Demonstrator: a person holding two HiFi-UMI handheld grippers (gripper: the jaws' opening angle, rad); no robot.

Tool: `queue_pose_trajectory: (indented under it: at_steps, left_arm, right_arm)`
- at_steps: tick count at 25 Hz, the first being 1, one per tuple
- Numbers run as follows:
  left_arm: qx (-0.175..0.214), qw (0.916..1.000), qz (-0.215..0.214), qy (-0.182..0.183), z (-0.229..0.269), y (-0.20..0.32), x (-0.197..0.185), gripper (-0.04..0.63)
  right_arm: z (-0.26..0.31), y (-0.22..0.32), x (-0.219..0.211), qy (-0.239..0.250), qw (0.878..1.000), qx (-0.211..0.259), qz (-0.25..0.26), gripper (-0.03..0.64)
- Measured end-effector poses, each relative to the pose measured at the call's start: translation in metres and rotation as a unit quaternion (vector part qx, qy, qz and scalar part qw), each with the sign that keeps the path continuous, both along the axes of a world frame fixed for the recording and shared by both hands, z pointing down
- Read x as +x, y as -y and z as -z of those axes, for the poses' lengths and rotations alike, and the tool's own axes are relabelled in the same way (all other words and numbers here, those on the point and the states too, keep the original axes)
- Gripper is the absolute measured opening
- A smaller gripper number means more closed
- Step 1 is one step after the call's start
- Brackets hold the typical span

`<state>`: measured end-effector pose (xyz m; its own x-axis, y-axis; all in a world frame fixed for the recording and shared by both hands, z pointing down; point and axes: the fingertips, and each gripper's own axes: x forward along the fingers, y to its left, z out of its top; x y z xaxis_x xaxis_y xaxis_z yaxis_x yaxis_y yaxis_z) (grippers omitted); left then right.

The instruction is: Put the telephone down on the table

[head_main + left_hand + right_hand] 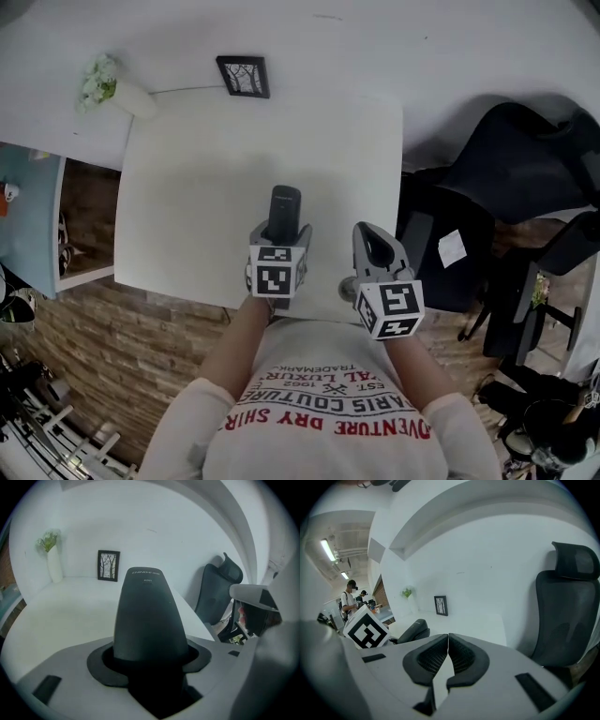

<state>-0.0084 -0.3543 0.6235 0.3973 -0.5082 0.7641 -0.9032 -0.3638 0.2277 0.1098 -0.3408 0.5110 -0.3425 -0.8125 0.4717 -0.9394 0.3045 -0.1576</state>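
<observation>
A dark grey telephone handset point(283, 212) sticks forward out of my left gripper point(279, 234), over the near part of the white table point(197, 187). In the left gripper view the telephone point(147, 618) fills the middle, clamped between the two black pads, so my left gripper point(150, 660) is shut on it. My right gripper point(375, 251) hovers at the table's near right corner with nothing in it. In the right gripper view the pads of my right gripper point(448, 644) meet at their tips, and the telephone point(414, 630) shows to the left.
A framed picture point(245, 76) leans at the table's back edge, and a white vase with green sprigs point(112, 87) stands at the back left. A black office chair point(511, 187) stands right of the table. A shelf unit point(56, 225) is on the left. People point(348, 599) stand far off.
</observation>
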Motion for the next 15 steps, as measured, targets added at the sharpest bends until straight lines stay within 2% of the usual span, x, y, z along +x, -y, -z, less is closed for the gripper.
queue_pose_trajectory:
  at_steps: [2, 8, 13, 15]
  left_arm:
    - [-0.015, 0.9997, 0.0, 0.017, -0.014, 0.007, 0.004, 0.298]
    - [-0.064, 0.9971, 0.011, 0.04, -0.053, 0.021, 0.011, 0.298]
    - [-0.071, 0.9933, 0.002, 0.091, -0.063, 0.023, 0.011, 0.298]
    - [-0.072, 0.9924, 0.004, 0.1, -0.064, 0.022, 0.011, 0.298]
  right_arm:
    - [-0.011, 0.006, 0.001, 0.001, 1.0, -0.01, 0.008, 0.025]
    - [-0.029, 0.019, 0.003, 0.01, 0.999, -0.028, 0.026, 0.025]
    - [-0.035, 0.022, 0.01, 0.014, 0.999, -0.04, 0.029, 0.025]
    - [-0.038, 0.022, 0.011, 0.015, 0.998, -0.045, 0.032, 0.025]
